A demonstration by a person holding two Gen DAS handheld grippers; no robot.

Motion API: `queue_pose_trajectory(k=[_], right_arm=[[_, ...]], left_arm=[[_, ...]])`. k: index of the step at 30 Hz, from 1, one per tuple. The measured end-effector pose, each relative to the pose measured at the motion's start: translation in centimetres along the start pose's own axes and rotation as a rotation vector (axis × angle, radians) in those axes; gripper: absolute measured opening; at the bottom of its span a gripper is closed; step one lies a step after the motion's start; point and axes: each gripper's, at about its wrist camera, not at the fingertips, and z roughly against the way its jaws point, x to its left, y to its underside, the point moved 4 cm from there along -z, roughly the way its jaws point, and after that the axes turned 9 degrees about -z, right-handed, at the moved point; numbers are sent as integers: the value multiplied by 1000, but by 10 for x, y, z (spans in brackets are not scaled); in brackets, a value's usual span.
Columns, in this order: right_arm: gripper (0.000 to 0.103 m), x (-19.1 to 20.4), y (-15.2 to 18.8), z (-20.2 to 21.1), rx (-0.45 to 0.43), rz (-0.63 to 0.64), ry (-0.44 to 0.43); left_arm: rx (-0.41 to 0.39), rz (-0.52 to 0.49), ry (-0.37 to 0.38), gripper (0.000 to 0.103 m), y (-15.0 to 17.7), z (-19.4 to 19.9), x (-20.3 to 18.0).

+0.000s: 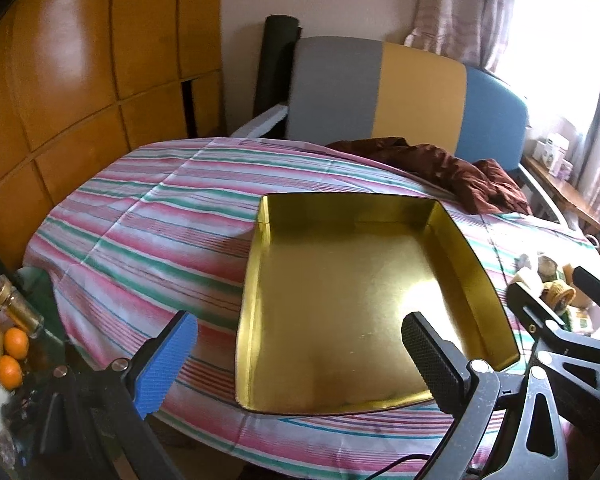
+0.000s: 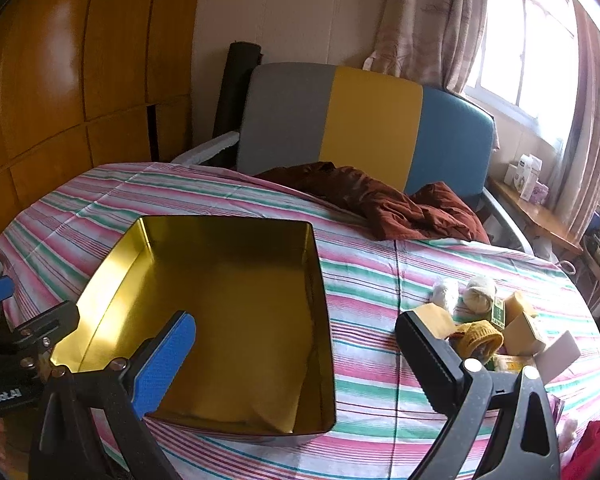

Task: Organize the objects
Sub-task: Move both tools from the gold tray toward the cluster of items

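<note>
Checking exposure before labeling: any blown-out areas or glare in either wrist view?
Left wrist: window at upper right is blown out to white; soft sheen on the gold tin floor. Right wrist: window bright but its frame stays readable; a bright streak of glare runs along the tin's left wall. Both show fisheye bending at the edges.

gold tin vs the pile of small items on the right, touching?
Apart. The right wrist view shows a wide strip of bare striped tablecloth between the gold tin and the pile of small items.

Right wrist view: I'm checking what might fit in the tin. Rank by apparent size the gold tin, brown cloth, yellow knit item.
1. gold tin, largest, though nearest the camera.
2. brown cloth, farther away, so possibly bigger than it looks.
3. yellow knit item, smallest.
</note>
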Motion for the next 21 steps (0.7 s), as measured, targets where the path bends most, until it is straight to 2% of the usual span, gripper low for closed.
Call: queue_pose_trajectory(k=[5, 12, 21], right_arm=[[102, -23, -1, -8, 19, -34, 29], [102, -87, -8, -13, 29, -102, 131], [102, -171, -22, -9, 27, -202, 253]], left_arm=[[-17, -56, 26, 103, -11, -2, -19], [-51, -201, 36, 103, -33, -5, -66], [-92, -344, 90, 103, -48, -3, -123]])
